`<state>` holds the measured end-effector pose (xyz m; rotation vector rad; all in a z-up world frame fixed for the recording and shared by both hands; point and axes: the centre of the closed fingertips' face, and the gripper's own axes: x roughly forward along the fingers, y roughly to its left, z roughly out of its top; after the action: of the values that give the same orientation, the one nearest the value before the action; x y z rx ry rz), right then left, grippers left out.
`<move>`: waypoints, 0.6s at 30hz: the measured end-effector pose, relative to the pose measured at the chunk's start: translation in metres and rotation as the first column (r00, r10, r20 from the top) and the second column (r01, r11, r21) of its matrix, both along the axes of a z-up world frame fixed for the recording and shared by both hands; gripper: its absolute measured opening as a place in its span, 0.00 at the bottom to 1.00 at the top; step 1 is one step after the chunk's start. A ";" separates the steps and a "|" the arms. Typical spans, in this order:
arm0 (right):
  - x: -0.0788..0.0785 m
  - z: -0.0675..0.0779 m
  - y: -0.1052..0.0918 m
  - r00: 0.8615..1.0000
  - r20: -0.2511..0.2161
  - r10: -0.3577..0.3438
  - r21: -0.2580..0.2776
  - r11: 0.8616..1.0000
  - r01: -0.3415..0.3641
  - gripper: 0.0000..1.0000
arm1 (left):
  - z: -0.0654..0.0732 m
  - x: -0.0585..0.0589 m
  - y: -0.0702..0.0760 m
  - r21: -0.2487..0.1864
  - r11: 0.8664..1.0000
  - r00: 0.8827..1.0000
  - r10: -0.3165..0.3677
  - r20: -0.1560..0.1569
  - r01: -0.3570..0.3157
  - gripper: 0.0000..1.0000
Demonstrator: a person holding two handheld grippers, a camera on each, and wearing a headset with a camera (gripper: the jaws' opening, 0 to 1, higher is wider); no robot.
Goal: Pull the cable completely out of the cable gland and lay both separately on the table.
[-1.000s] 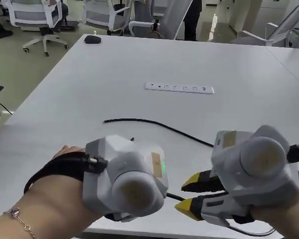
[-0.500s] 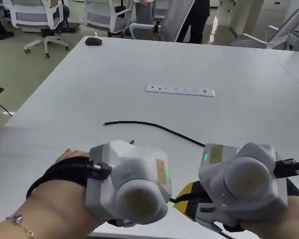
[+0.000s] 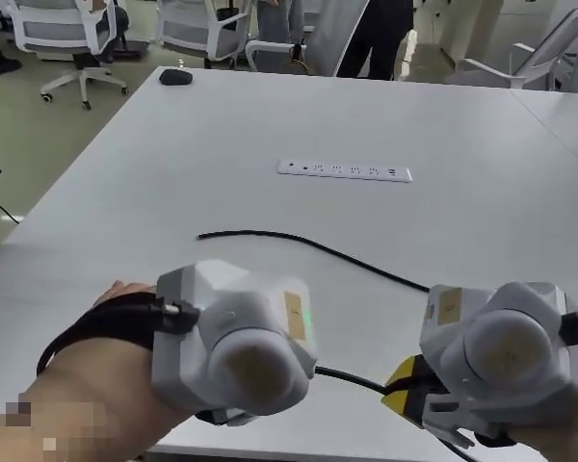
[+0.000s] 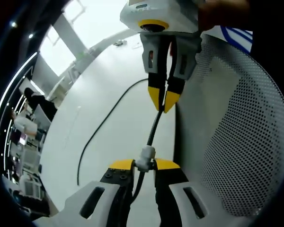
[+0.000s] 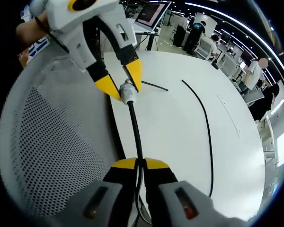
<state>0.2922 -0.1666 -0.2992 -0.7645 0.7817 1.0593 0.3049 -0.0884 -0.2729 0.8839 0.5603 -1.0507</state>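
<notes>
**Pulling cable from gland: where to grip, how it should feel**

Pinching the gland (image 4: 145, 155) between its yellow tips, the left hand-held gripper (image 4: 144, 165) had its jaws narrowed onto that small pale fitting. The black cable (image 4: 154, 127) ran through the gland, out the front and down the back between the jaws. Facing it, the right hand-held gripper (image 5: 137, 164) was clamped narrowly on the cable a short way from the gland, and the span between the two looked straight and taut. Both tools were held at the near edge of the counter (image 3: 270, 125). The cable's free length trailed in a loose curve across the white top, well short of a power strip (image 3: 344, 171).

The cable looked thin, light and limp. It would probably carry a pull only along its own line, so the right jaws were best kept close to the gland. Its smooth jacket might slip through a light pinch. The gland looked hard, small and rounded, so it could twist or pop out of the tips, and a hold across its widest part seemed safest. The gland's seal probably dragged on the jacket, which favoured a steady pull over a jerk.
</notes>
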 end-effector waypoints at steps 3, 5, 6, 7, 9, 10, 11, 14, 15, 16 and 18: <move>0.001 -0.005 -0.009 1.000 -0.001 -0.006 -0.028 1.000 0.005 0.03 | 0.001 0.000 0.001 -0.001 1.000 1.000 0.004 0.001 -0.004 0.17; 0.002 -0.008 -0.014 1.000 -0.007 -0.008 -0.043 0.999 0.008 0.03 | 0.000 0.000 0.001 0.000 1.000 1.000 0.005 0.000 -0.005 0.17; 0.002 -0.009 -0.017 1.000 -0.007 -0.014 -0.049 0.999 0.013 0.03 | 0.001 0.000 0.002 0.000 1.000 1.000 0.007 0.000 -0.007 0.17; 0.003 -0.010 -0.022 1.000 -0.007 -0.021 -0.058 0.998 0.021 0.03 | 0.001 0.000 0.003 0.000 1.000 1.000 0.009 -0.001 -0.009 0.17; 0.005 -0.012 -0.030 0.999 -0.009 -0.036 -0.071 0.997 0.035 0.03 | 0.001 0.000 0.004 0.001 1.000 1.000 0.011 -0.002 -0.011 0.17; 0.006 -0.013 -0.033 0.999 -0.012 -0.045 -0.073 0.996 0.044 0.03 | 0.001 0.000 0.004 0.003 1.000 1.000 0.013 -0.002 -0.013 0.17; 0.007 -0.014 -0.038 0.998 -0.014 -0.060 -0.075 0.995 0.059 0.03 | 0.000 0.000 0.005 0.004 1.000 1.000 0.015 -0.002 -0.015 0.17; 0.009 -0.017 -0.052 0.995 -0.018 -0.101 -0.105 0.990 0.098 0.04 | 0.000 0.000 0.006 0.005 1.000 1.000 0.017 -0.002 -0.017 0.17; 0.010 -0.018 -0.059 0.994 -0.015 -0.111 -0.130 0.986 0.108 0.04 | 0.000 0.000 0.006 0.005 1.000 1.000 0.018 -0.003 -0.018 0.17; 0.010 -0.019 -0.062 0.994 -0.012 -0.110 -0.145 0.984 0.107 0.04 | 0.000 -0.001 0.007 0.005 1.000 1.000 0.019 -0.004 -0.019 0.17; 0.012 -0.021 -0.070 0.993 -0.006 -0.122 -0.166 0.979 0.119 0.04 | 0.000 -0.001 0.007 0.005 1.000 1.000 0.020 -0.004 -0.020 0.17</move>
<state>0.3038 -0.2371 -0.3204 -0.8390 0.9272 0.9004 0.3040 -0.0812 -0.2725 0.8787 0.5743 -1.0339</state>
